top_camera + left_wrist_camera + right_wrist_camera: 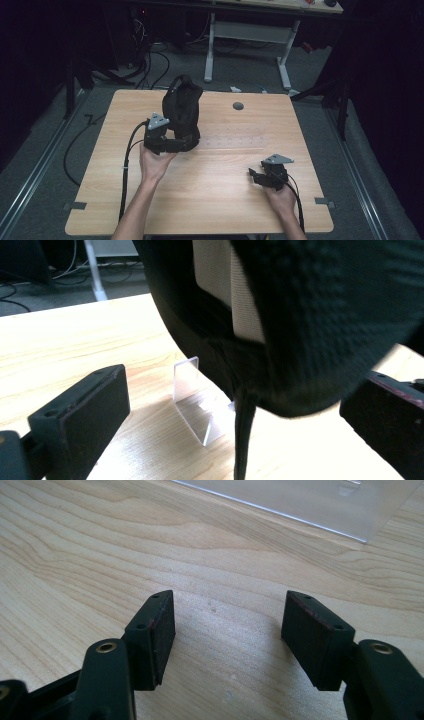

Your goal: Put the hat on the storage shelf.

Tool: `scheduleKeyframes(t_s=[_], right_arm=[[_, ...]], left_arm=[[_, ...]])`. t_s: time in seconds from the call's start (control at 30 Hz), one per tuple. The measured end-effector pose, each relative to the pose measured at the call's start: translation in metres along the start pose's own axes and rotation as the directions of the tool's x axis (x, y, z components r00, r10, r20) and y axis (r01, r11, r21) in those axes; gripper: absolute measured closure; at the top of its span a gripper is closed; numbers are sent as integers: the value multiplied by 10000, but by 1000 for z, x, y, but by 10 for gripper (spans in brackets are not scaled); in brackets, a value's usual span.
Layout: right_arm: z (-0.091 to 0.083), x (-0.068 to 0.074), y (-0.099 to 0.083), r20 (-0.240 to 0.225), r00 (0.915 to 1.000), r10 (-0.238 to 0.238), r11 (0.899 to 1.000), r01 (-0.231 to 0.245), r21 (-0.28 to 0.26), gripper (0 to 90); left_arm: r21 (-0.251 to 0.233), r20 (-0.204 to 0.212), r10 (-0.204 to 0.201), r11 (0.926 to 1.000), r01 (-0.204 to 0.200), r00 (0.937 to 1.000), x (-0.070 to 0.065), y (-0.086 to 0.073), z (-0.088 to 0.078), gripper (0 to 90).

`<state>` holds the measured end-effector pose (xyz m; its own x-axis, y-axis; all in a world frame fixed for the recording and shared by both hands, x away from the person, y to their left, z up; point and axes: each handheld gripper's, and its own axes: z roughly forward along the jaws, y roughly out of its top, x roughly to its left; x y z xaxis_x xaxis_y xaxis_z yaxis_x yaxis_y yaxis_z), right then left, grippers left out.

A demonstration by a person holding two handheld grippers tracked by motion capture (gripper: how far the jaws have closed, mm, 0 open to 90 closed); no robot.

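In the high view, a black bag stood upright just left of the middle of the frame, on the far half of a light wooden table. Its handle loop rose at the top. The left gripper sat at the bag's lower left edge, held by the person's left hand, with a black cable trailing down toward the bottom of the frame.

In the left gripper view, the bag took up the upper right of the frame, with a pale strap running down its side. The two black jaws stood wide apart at the lower left and lower right corners, released, with the bottom of the bag hanging between them. The left jaw was clear of it; whether the right jaw touched the fabric could not be told. A small clear plastic stand sat on the table beneath the bag, near the middle of the frame.

The right gripper rested at the lower right of the high view, in the right hand, well apart from the bag. In the right gripper view its jaws were spread with only bare table between them, and a clear plastic sheet lay along the top edge.

A small dark round disc was set in the table at the upper middle of the high view.
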<state>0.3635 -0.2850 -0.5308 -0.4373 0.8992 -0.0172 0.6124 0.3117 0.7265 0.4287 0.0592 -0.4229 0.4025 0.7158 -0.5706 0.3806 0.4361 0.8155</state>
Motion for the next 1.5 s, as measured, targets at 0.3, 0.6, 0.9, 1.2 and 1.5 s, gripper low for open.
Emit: scheduleKeyframes(t_s=[0.3, 0.6, 0.9, 1.2, 1.5], right_arm=[[0, 0, 0, -4, 10000, -9, 10000, 9, 7, 384], [0, 0, 0, 2, 10000, -1, 10000, 1, 1, 384], [0, 0, 0, 4, 10000, -2, 10000, 2, 10, 382], [0, 0, 0, 16, 10000, -30, 10000, 30, 1, 382], [0, 0, 0, 12, 10000, 0, 10000, 0, -3, 381]], left_arm=[[42, 611, -268, 9996, 266, 9978, 11, -9, -33, 40], [321, 303, -494, 9983, 485, 9983, 36, -34, -51, 159], [1262, -840, -53, 9919, 159, 9964, 66, -71, -52, 193], [1925, -1947, 1316, 9768, -937, 9720, 83, -97, -38, 179], [1768, -2293, 1564, 9773, -1169, 9607, 81, -101, -39, 198]])
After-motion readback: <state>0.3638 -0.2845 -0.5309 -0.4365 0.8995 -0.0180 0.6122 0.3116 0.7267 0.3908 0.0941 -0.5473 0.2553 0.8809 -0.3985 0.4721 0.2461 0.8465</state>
